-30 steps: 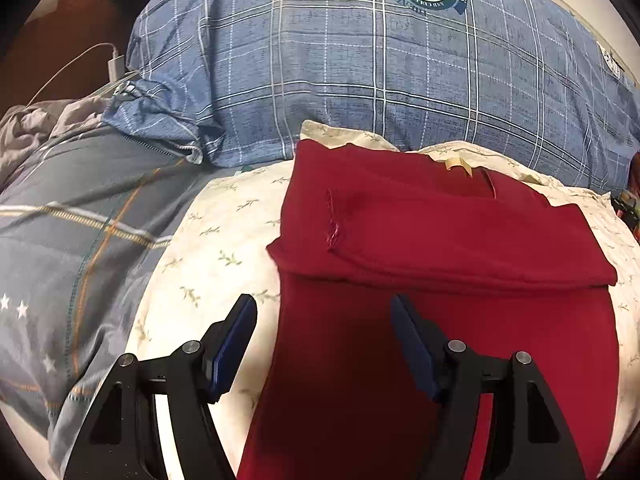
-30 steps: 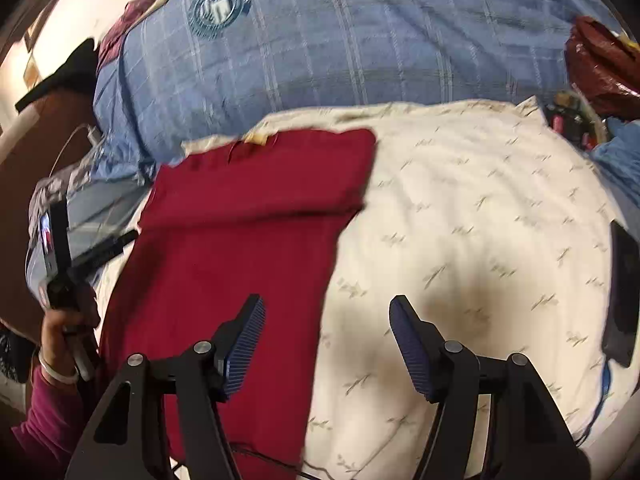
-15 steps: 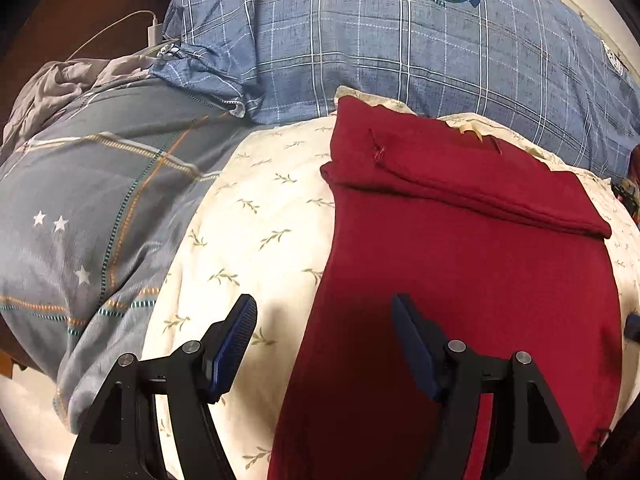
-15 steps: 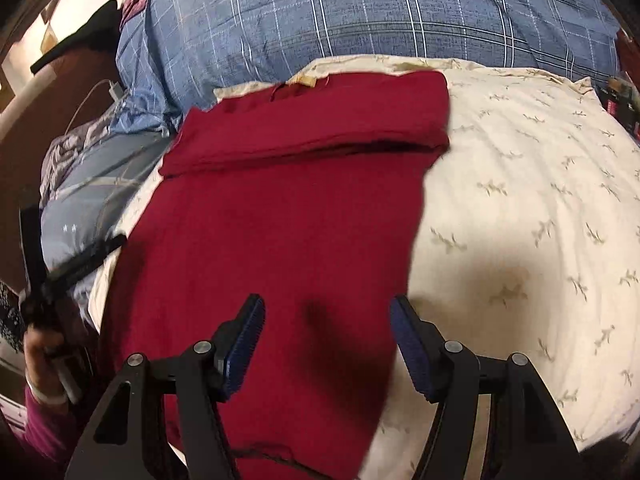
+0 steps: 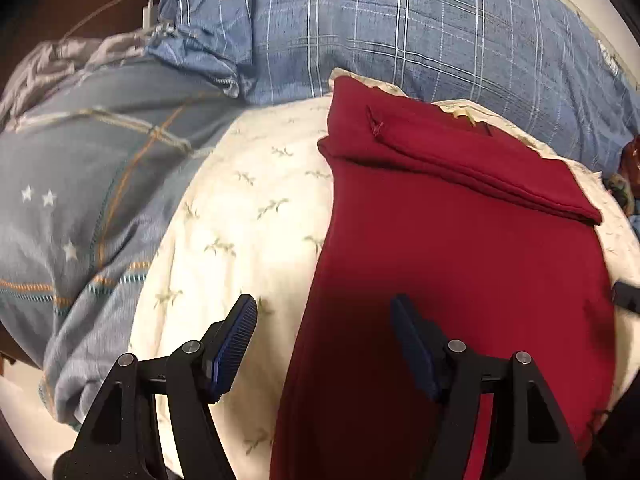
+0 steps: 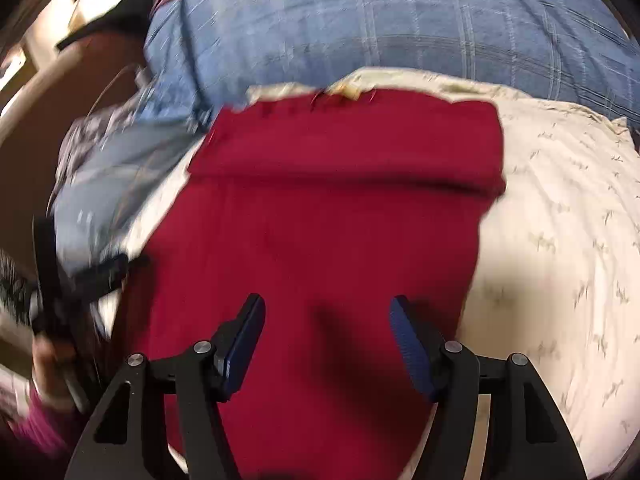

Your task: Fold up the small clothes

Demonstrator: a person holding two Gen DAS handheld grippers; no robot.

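A dark red garment [image 5: 460, 264] lies flat on a cream floral sheet [image 5: 240, 232], its far end folded over into a thick band [image 5: 460, 160]. My left gripper [image 5: 324, 320] hovers open above the garment's left edge, one finger over the sheet and the other over the cloth, with nothing between them. The right wrist view is blurred: the same garment [image 6: 320, 248] fills its middle, and my right gripper [image 6: 328, 320] stands open over the near part of it, empty. The left gripper [image 6: 80, 276] and the hand holding it show at that view's left edge.
A blue plaid duvet [image 5: 400, 40] is heaped behind the garment. A grey-blue blanket with stars [image 5: 80, 200] lies to the left, with a white charger and cable [image 5: 144, 12] beyond it. The cream sheet [image 6: 560, 260] stretches to the garment's right. A magenta sleeve [image 6: 36, 428] shows lower left.
Both grippers have drawn back toward the garment's near end. The right one has shifted left from over the sheet to over the red cloth. Both stayed open.
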